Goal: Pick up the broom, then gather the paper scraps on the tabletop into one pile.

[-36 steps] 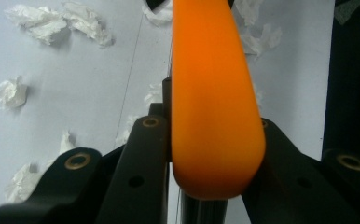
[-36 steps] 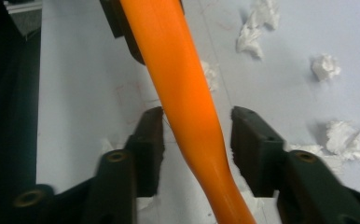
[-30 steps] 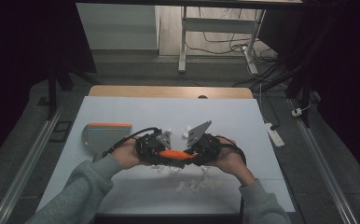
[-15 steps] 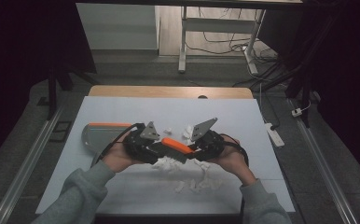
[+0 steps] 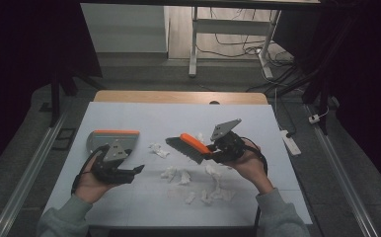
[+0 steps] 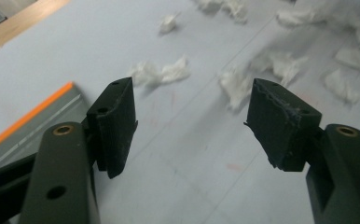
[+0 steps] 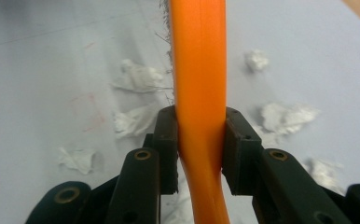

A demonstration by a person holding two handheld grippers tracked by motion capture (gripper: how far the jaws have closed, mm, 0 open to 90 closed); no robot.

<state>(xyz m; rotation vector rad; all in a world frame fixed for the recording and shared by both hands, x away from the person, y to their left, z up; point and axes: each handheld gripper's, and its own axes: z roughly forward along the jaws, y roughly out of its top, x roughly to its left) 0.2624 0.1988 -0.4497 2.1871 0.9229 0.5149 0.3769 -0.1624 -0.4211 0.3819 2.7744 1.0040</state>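
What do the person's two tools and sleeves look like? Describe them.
Both are black. The left tool and right tool each carry a grey three-cornered plate on top and trail a black cable. Each one's own camera view shows two blocky matte-black jaws on arms with brass-ringed pivot holes. The person wears grey-green sleeves.

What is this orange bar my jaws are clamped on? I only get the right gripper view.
Observer: It's the handle of a hand brush. The right gripper holds it, and dark bristles sit under its far end.
Operator: And the other gripper?
Observer: The left gripper is open. Its jaws have just opened, with nothing between them.
Operator: Is there anywhere to sweep these paper scraps?
Observer: A grey dustpan with an orange edge lies beside the left gripper.
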